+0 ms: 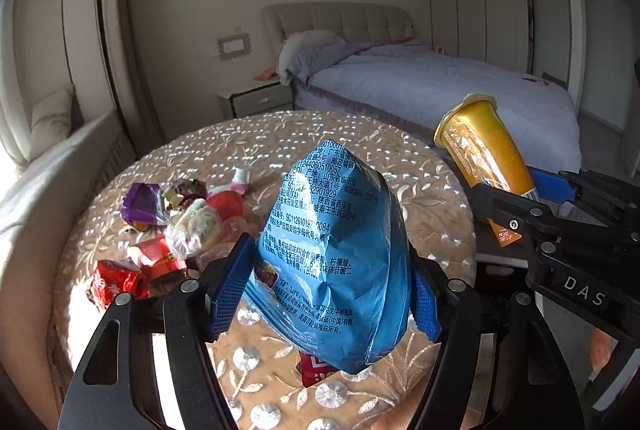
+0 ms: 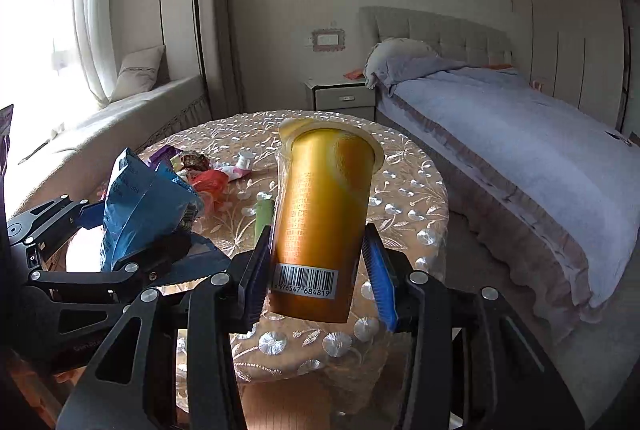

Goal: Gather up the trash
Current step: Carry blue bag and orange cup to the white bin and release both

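Note:
My left gripper [image 1: 324,270] is shut on a crumpled blue snack bag [image 1: 332,262] and holds it above the round table [image 1: 420,198]; the bag also shows in the right wrist view [image 2: 136,214]. My right gripper [image 2: 320,270] is shut on a gold drink cup [image 2: 320,218] with a barcode, tilted, above the table's near edge; the cup also shows in the left wrist view [image 1: 484,154]. Several wrappers [image 1: 160,230] lie in a pile on the table's left side. A red wrapper [image 1: 316,370] lies under the blue bag.
A small white and pink bottle [image 2: 244,162] and a green tube [image 2: 262,218] lie on the table. A bed [image 2: 520,134] stands to the right, a nightstand [image 2: 340,96] behind the table, a window seat [image 2: 120,118] to the left.

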`<state>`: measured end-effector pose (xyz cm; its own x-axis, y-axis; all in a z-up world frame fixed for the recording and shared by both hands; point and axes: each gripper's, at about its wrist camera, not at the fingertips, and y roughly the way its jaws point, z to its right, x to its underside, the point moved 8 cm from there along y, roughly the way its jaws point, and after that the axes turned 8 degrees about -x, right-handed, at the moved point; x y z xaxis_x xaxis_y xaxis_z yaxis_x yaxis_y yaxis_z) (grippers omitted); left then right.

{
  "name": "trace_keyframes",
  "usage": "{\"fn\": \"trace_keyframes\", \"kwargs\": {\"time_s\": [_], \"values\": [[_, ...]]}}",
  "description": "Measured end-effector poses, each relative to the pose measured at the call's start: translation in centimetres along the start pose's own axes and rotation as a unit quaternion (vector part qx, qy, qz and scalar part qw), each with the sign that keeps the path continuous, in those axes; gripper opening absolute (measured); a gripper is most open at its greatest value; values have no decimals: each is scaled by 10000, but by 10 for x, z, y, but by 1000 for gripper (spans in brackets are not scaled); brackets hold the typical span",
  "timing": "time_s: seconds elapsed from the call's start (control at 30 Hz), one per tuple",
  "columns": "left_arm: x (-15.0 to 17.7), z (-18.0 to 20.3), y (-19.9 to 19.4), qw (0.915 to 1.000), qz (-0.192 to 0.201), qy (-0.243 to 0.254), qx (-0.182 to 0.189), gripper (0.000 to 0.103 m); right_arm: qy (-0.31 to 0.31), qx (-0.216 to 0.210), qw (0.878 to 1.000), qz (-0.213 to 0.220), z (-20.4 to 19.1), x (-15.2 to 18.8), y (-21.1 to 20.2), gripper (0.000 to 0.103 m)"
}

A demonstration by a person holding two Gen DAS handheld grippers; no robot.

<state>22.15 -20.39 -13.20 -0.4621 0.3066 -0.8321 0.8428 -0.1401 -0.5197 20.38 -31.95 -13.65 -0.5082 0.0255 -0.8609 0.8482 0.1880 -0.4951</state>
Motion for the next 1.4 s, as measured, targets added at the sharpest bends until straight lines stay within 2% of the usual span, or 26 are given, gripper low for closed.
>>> {"fn": "trace_keyframes", "kwargs": {"time_s": [0.17,0.37,0.5,0.6,0.7,0.83,0.93,1.1,1.2,1.23,1.27,1.3,1.37,1.4], "values": [[-5,67,4,9980,9,380,502,68,311,491,9983,-27,52,19,-24,46],[2,148,19,9907,-151,862,1043,68,684,1058,9919,-179,112,56,-42,46],[13,194,36,9831,-290,1250,1307,68,866,1353,9861,-428,148,88,-45,46],[28,228,56,9742,-490,1656,1453,68,779,1588,9814,-748,175,117,-39,46],[48,262,82,9611,-730,2117,1615,68,611,1666,9772,-1168,200,152,-23,46],[80,306,116,9377,-1028,2744,1866,68,341,1305,9774,-1630,230,198,1,46],[103,328,143,9172,-1135,3184,2107,68,333,894,9744,-2038,251,231,19,46],[139,361,173,8840,-1421,3733,2429,69,160,525,9642,-2595,270,269,42,46],[157,373,181,8624,-1658,3904,2763,75,-49,423,9550,-2937,278,289,52,46],[161,378,184,8572,-1694,3952,2833,90,-182,450,9521,-3020,282,295,54,50],[164,381,186,8537,-1670,3995,2893,98,-284,429,9493,-3100,283,299,55,63],[168,386,187,8487,-1672,4035,2983,98,-355,406,9469,-3169,287,305,55,101],[176,388,191,8390,-1825,4085,3098,98,-456,354,9437,-3256,292,314,53,99],[177,389,193,8370,-1833,4116,3104,98,-424,320,9412,-3338,295,317,52,99]]}}
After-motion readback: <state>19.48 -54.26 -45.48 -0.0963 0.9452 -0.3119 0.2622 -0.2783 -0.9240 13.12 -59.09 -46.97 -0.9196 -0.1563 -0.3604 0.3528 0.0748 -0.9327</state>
